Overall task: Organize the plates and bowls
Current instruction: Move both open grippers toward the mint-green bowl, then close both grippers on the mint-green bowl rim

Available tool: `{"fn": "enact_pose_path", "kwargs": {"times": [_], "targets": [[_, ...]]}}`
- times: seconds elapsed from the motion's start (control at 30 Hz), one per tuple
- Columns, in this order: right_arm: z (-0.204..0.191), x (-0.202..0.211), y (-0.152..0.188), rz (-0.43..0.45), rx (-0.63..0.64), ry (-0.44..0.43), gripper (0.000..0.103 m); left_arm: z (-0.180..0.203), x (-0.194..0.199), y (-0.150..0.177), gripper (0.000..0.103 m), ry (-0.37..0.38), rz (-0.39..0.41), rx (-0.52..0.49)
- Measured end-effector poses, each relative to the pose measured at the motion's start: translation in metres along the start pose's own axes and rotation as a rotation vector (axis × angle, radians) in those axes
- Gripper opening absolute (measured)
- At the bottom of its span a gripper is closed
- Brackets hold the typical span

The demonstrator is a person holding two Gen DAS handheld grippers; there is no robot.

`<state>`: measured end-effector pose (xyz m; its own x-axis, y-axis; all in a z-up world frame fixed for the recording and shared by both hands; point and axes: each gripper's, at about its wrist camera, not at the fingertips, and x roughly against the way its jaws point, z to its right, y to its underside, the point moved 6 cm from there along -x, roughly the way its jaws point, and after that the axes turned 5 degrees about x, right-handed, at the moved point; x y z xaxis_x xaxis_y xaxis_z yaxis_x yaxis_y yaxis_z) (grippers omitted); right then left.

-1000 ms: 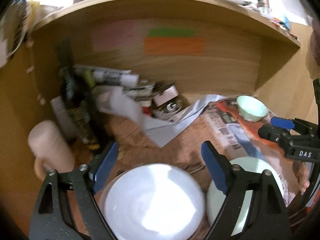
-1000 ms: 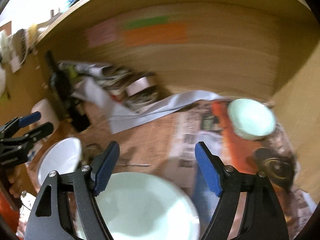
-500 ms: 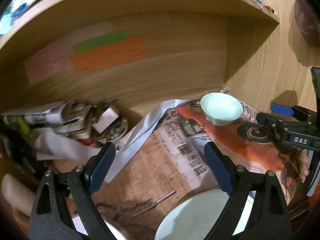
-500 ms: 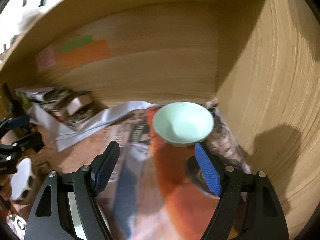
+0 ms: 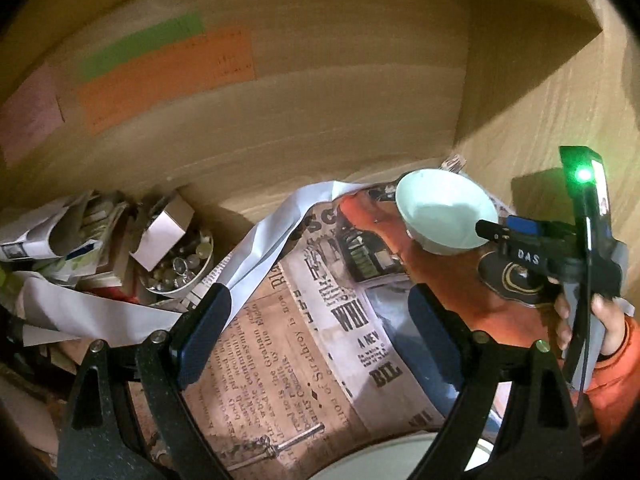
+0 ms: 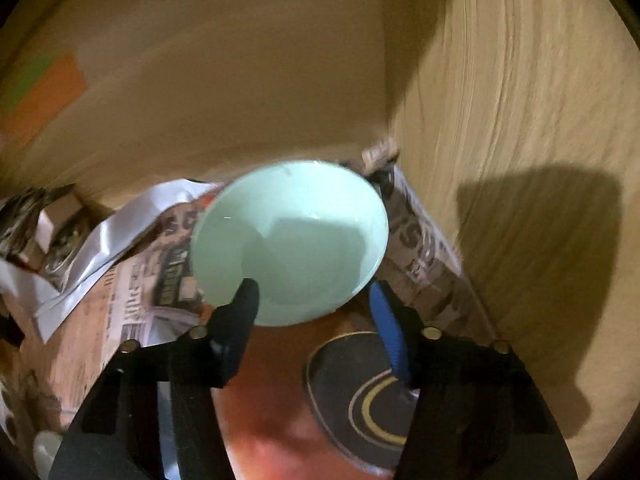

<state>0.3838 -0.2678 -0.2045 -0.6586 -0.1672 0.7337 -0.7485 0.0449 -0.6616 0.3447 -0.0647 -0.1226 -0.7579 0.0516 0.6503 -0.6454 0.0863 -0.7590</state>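
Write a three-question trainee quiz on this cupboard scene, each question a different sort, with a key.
1. True or false: the right gripper is shut on the mint bowl.
2. Multiple choice: the bowl sits on A) bare wood, B) newspaper, C) a plate.
3. Fill in: the strip above the orange note on the back wall is ____.

Key: 1 false, its jaws are open around the bowl's near rim; 2 B; 3 green.

I see printed newspaper lining the wooden shelf floor. At my far left sits a round tin of small bits amid crumpled papers. 3 coloured notes stick to the back wall.
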Motion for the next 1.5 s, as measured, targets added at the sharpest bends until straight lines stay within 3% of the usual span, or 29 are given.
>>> {"fn": "enact_pose_path", "kwargs": {"times": [0.17, 0.4, 0.87, 1.0, 1.27, 1.5], "targets": [[0.011, -0.021, 0.004, -0.057, -0.057, -0.009, 0.038, -0.004, -0.016, -0.003, 0.091, 0.013, -0.041, 0.021], [0.005, -0.028, 0.003, -0.063, -0.009, 0.027, 0.026, -0.006, -0.039, 0.000, 0.091, 0.014, -0.097, 0.040], [-0.073, 0.006, 0.043, -0.142, 0.227, -0.247, 0.020, -0.018, -0.078, 0.012, 0.087, -0.018, -0.217, 0.072], [-0.086, 0.013, 0.052, -0.155, 0.250, -0.290, 0.020, -0.018, -0.087, 0.018, 0.073, -0.012, -0.270, 0.064], [-0.081, 0.003, 0.045, -0.158, 0.226, -0.277, 0.022, -0.010, -0.104, 0.028, 0.043, 0.019, -0.357, 0.046], [-0.084, -0.002, 0.043, -0.147, 0.221, -0.270, 0.019, 0.004, -0.103, 0.031, 0.014, 0.053, -0.370, -0.005]]}}
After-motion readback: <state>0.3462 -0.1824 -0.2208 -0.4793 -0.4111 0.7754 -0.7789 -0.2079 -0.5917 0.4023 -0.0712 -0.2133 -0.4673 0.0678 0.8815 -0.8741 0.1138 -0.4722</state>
